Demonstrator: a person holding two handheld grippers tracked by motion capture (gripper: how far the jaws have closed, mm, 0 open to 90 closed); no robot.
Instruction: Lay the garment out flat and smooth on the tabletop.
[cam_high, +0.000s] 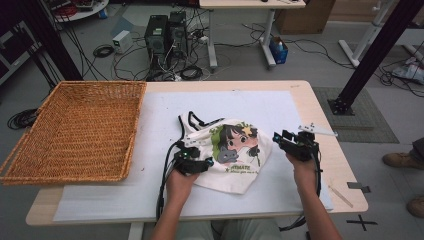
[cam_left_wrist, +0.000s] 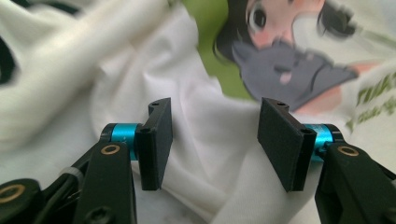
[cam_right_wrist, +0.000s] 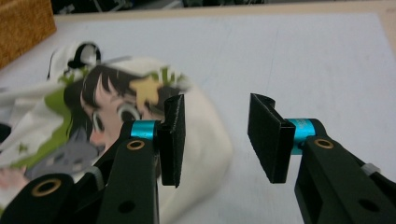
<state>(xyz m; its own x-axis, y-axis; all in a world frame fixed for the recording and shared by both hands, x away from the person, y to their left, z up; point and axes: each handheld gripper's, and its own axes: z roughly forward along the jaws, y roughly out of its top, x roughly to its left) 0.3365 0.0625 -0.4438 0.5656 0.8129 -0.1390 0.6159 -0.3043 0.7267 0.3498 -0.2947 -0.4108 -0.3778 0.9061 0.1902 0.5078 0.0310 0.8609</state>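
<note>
High view, crumpled white printed shirt (cam_high: 235, 150) lying diagonally, left claw (cam_high: 199, 161) and right claw (cam_high: 281, 139) both wide, empty

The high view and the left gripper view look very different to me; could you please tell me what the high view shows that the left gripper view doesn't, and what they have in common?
High view alone: the wicker basket at the table's left, the white mat under the cloth, both forearms, the right gripper open beside the shirt's right edge, and cables and computers on the floor beyond.

Left gripper view alone: the left gripper up close, jaws apart with white folds between them.

Both: the white printed shirt with its cartoon face and green patch.
</note>
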